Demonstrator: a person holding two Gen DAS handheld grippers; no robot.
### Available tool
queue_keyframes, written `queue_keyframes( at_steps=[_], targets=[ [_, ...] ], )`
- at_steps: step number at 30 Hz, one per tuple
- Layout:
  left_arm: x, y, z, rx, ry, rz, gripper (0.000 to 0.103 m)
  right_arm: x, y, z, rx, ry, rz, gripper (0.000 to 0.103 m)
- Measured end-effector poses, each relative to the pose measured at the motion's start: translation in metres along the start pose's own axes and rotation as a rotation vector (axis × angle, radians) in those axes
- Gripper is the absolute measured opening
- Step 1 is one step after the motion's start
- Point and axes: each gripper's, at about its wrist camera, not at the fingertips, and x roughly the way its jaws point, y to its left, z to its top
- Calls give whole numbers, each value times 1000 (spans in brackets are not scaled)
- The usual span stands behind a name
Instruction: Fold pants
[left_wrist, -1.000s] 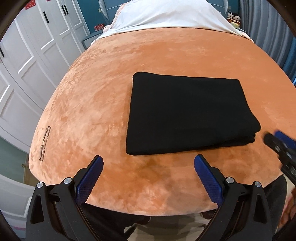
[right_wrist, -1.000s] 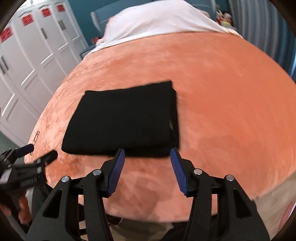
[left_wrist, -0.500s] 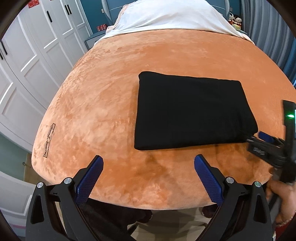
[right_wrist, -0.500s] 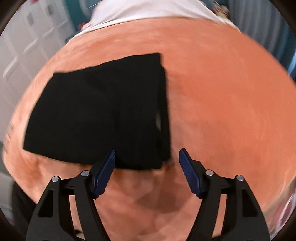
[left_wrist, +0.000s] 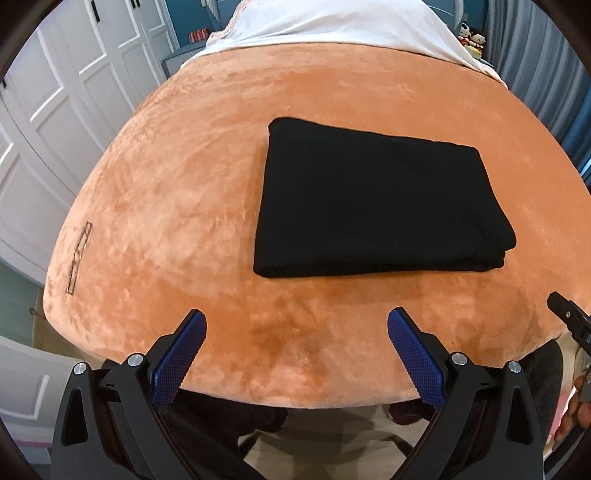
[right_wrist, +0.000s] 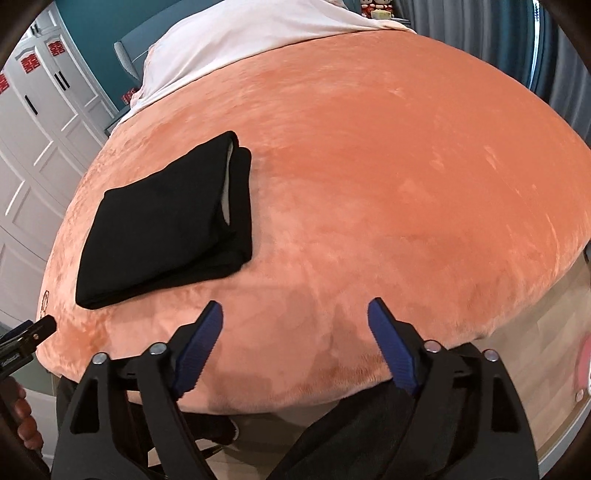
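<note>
On the orange blanket (left_wrist: 184, 206) lie folded pants (left_wrist: 373, 199); both grippers empty, left gripper (left_wrist: 295, 354) spread, right gripper (right_wrist: 295, 343) opening.

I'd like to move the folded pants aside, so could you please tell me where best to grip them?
Probably the pants at their stacked right edge, coming in low from the right: there the layers end together and can be pinched as one. The blanket beside it is bare.

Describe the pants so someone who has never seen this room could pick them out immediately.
A plush orange blanket covers the near part of the bed. On it lie the pants, folded into a flat rectangle of stacked layers. They are the only black item on the orange surface, clear of both grippers.
</note>
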Motion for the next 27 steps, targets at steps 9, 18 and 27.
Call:
queue_keyframes(
  at_steps=[9,18,27],
  targets=[
    [-5,5,-1,6,-19,42,98,-1,44,-13,-75,25,45,92],
    [1,9,-4,7,-4,65,98,4,78,-25,-140,68,40,95],
    [3,11,-6,13,-3,74,98,0,97,-24,-178,18,-87,95]
  ],
)
